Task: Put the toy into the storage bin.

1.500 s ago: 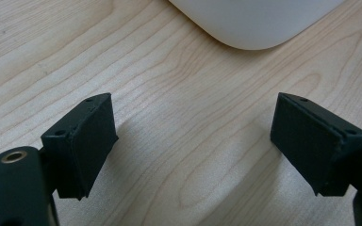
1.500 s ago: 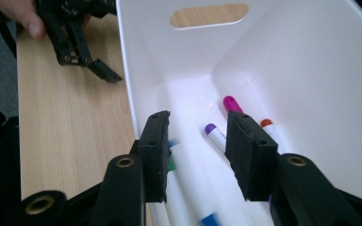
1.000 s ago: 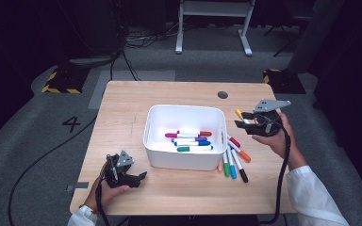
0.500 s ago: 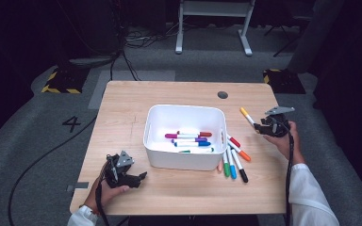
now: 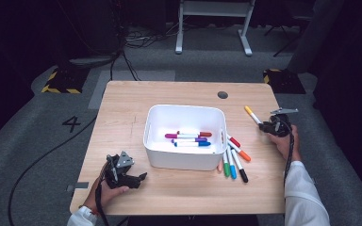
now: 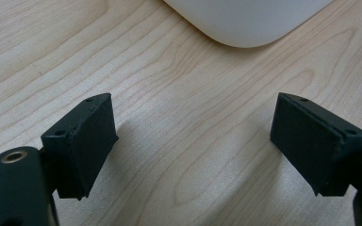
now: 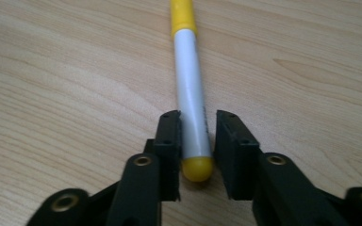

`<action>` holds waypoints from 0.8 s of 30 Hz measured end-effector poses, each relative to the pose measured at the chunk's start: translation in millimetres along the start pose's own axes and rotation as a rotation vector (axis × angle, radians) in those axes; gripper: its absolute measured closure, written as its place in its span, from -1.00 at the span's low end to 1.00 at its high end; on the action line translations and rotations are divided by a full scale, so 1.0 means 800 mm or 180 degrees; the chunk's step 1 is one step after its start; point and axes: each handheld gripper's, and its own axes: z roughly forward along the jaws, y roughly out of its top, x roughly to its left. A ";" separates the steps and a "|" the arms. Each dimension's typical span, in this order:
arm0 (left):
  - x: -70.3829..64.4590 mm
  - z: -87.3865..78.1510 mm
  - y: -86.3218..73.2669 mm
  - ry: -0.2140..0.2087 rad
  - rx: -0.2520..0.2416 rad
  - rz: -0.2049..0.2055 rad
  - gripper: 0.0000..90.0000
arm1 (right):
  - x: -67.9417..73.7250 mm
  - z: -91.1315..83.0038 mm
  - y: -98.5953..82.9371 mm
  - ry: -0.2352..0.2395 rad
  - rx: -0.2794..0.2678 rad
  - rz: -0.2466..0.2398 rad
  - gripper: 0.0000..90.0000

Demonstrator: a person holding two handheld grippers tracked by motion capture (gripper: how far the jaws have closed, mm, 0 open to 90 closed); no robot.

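Observation:
A yellow-capped white marker [image 5: 253, 115] lies on the wooden table [image 5: 132, 101] near its right edge. My right gripper [image 5: 264, 125] is shut on its rear end; in the right gripper view the jaws [image 7: 198, 141] pinch the marker [image 7: 191, 94] just above its yellow tail. A white bin [image 5: 184, 109] at mid-table holds several markers [image 5: 188, 137]. More markers [image 5: 233, 157] lie fanned on the table by the bin's right front corner. My left gripper [image 5: 139, 178] rests open at the front left, and nothing lies between its wide-set jaws [image 6: 193, 141].
A dark round grommet [image 5: 222, 94] sits in the tabletop behind the bin. The bin's rounded corner [image 6: 245, 19] shows just ahead of the left gripper. Bare wood lies left of and behind the bin. Cables and a desk frame stand on the floor beyond.
My right gripper has moved right and down toward the table's right edge, carrying the yellow marker away from the bin. The left gripper has stayed put.

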 end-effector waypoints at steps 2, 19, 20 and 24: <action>0.000 0.000 0.000 0.0006 0.0006 -0.0006 -0.67 | 0.002 -0.001 0.001 -0.0022 0.0030 -0.0022 0.68; 0.001 0.000 0.000 -0.0002 0.0000 0.0011 -0.67 | 0.059 -0.053 -0.041 0.0354 0.0236 -0.0623 0.69; 0.001 0.000 0.000 -0.0005 0.0000 0.0012 -0.67 | 0.064 -0.059 -0.047 0.0383 0.0229 -0.0643 0.69; 0.001 0.000 0.000 -0.0003 0.0002 0.0010 -0.67 | 0.084 -0.076 -0.061 0.0436 0.0263 -0.0857 0.55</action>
